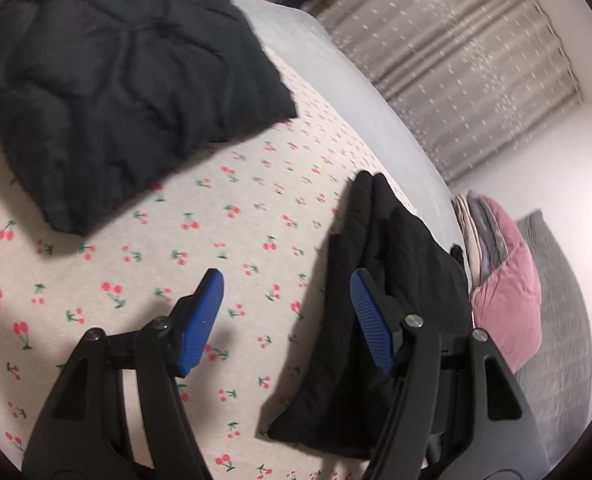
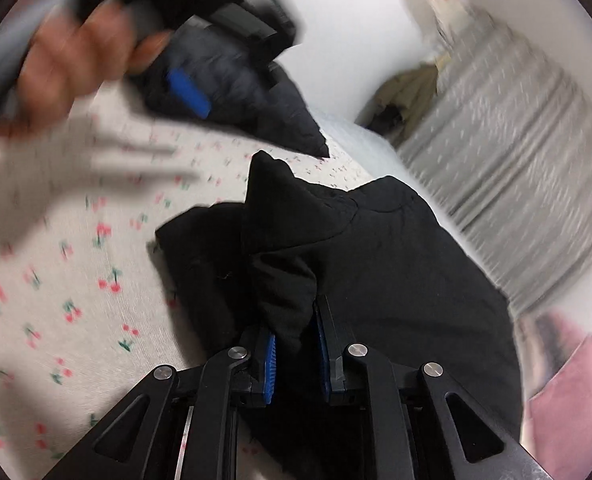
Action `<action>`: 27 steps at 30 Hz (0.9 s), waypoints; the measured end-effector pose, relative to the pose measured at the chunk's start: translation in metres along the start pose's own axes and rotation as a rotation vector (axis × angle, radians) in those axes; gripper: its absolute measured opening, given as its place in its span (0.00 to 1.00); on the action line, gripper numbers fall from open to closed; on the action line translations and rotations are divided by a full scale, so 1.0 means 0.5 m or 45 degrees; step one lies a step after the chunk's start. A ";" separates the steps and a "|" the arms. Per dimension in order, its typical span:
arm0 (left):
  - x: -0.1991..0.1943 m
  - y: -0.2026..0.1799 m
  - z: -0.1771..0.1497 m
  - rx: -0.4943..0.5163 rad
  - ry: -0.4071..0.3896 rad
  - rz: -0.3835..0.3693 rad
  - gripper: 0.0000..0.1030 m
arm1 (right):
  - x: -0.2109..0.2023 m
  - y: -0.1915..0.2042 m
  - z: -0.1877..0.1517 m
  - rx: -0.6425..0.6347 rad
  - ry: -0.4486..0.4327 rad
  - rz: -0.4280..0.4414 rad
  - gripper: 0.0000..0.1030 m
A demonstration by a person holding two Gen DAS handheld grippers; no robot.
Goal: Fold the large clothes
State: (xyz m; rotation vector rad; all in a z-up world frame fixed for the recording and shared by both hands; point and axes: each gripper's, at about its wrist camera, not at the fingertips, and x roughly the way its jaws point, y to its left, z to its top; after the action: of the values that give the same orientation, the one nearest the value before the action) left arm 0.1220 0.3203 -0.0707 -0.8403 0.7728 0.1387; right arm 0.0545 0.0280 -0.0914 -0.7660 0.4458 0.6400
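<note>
A black garment [image 1: 396, 280] lies bunched on the cherry-print bed sheet [image 1: 136, 280], at the right of the left wrist view. My left gripper [image 1: 286, 278] hovers over the sheet beside it, open, with nothing between its blue pads [image 1: 202, 320]. In the right wrist view my right gripper [image 2: 294, 332] is shut on a raised fold of the same black garment [image 2: 396, 260]. A folded dark grey quilted jacket [image 1: 116, 80] rests farther back on the bed. A person's hand [image 2: 76, 52] holds the left gripper, blurred, above that quilted jacket [image 2: 288, 124].
A pink cushion [image 1: 508, 288], a stack of folded fabrics [image 1: 476, 232] and a grey quilted blanket [image 1: 564, 340] sit at the bed's right end. A grey curtain [image 1: 456, 60] hangs behind the bed. A white sleeve [image 2: 36, 184] crosses the left of the right wrist view.
</note>
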 end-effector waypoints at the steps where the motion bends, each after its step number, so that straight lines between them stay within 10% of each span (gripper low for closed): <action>1: 0.003 -0.009 -0.003 0.012 0.005 -0.009 0.65 | -0.004 -0.011 0.008 0.017 0.003 0.023 0.16; 6: 0.019 -0.051 -0.022 0.064 0.094 -0.122 0.65 | -0.049 -0.047 0.028 0.101 0.007 0.111 0.25; 10: 0.009 -0.082 -0.031 0.174 0.075 -0.112 0.65 | -0.126 -0.093 0.002 0.259 -0.087 0.255 0.63; 17: 0.013 -0.158 -0.075 0.348 0.067 -0.113 0.74 | -0.191 -0.344 -0.133 0.999 -0.093 0.236 0.62; 22: 0.071 -0.186 -0.106 0.456 0.124 0.121 0.75 | -0.148 -0.407 -0.227 1.232 0.109 0.255 0.38; 23: 0.074 -0.181 -0.105 0.437 0.124 0.112 0.72 | -0.141 -0.401 -0.228 1.228 0.113 0.271 0.37; 25: 0.075 -0.172 -0.100 0.392 0.147 0.044 0.29 | -0.142 -0.388 -0.215 1.172 0.100 0.230 0.37; 27: 0.072 -0.173 -0.100 0.375 0.154 0.021 0.23 | -0.144 -0.369 -0.195 1.121 0.096 0.215 0.36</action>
State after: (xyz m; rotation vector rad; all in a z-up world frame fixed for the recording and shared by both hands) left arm 0.1547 0.2195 -0.0619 -0.5666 0.8889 -0.0119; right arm 0.1132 -0.1729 -0.0213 0.0865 0.7913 0.4988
